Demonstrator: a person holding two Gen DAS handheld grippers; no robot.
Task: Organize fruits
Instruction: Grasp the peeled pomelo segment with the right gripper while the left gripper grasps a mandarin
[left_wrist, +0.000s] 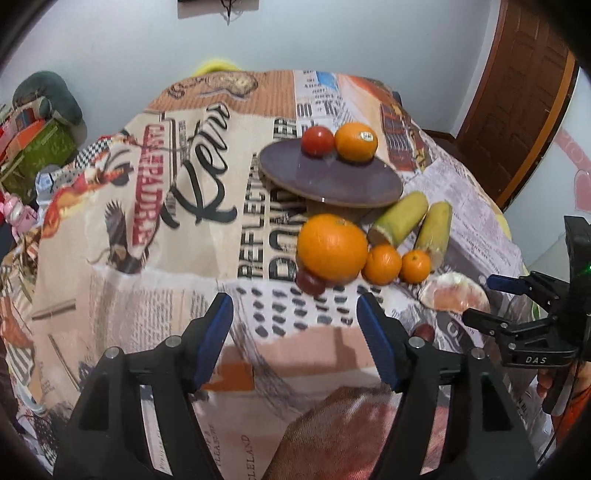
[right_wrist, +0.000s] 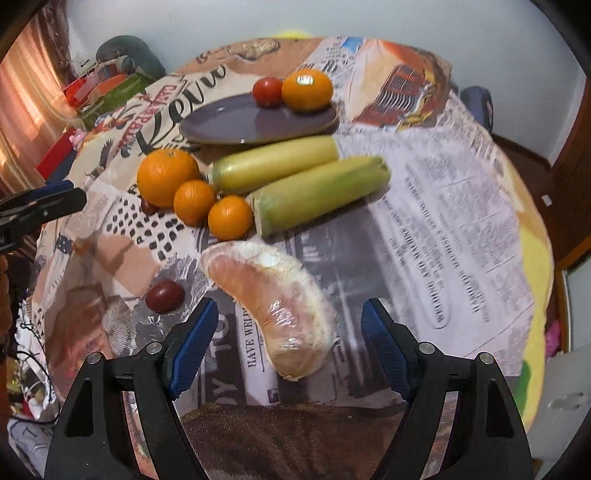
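Your right gripper (right_wrist: 286, 328) spread wide, nothing held. Wrapped pomelo wedge (right_wrist: 271, 304) lies right between its fingers, lower centre of right wrist view, long axis slanting from upper left to lower right, so jaws look set roughly across it. Left gripper (left_wrist: 295, 332) also wide, empty, fruit cluster ahead, large orange (left_wrist: 331, 248) nearest. Purple plate (right_wrist: 236, 123) sits upper centre, already holding tomato (right_wrist: 267, 91) and orange. Right hand nearer wedge; likely your grab.
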